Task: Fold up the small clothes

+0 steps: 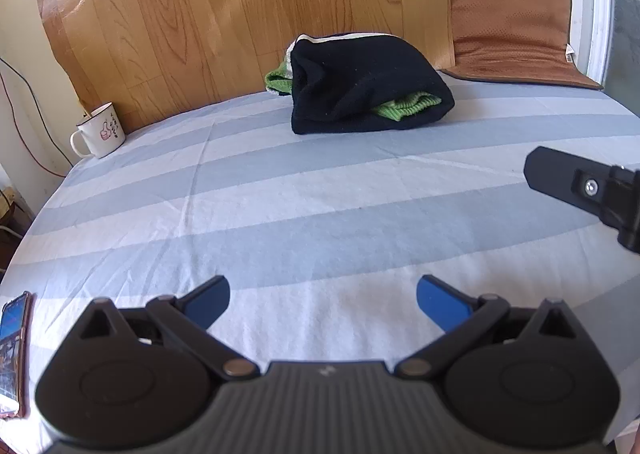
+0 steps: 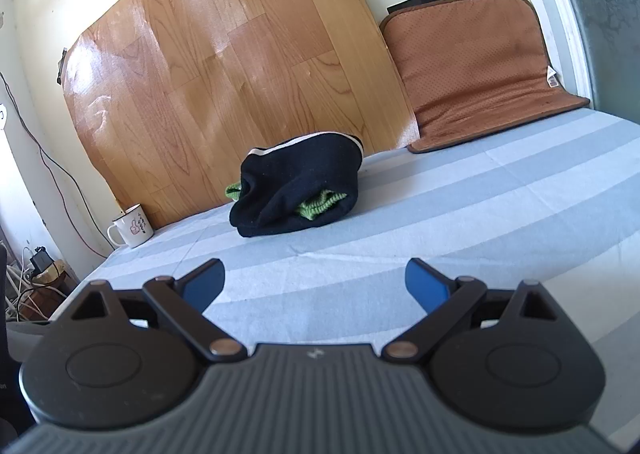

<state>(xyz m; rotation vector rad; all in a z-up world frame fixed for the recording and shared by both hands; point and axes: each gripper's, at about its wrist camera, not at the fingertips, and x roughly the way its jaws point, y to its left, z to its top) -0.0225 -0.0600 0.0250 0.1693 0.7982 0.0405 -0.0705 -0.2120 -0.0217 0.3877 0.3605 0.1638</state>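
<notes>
Black knit garment [image 1: 360, 86] sits bundled at the far side of the striped blue-and-white sheet [image 1: 300, 214], just in front of the wood-grain panel [image 1: 220, 6]; green knit piece [image 1: 404, 107] pokes out of it at the front and left. Surface could be a bed or a covered counter, cannot tell. Left gripper [image 1: 323, 304] hovers near the front edge, fingers spread wide, holding nothing. Right gripper [image 2: 315, 288] same: wide apart, empty, well short of the bundle.

Risks, judged from here:
- two garments nested, so a pinch on the black cloth likely drags the green one along and tangles the fold
- grab too deep and the loose sheet gets pinched, bunching it
- mug [image 1: 100, 130] at the far-left corner could get knocked by a leftward sweep
- phone [image 1: 14, 350] at the left edge could get pushed off
</notes>
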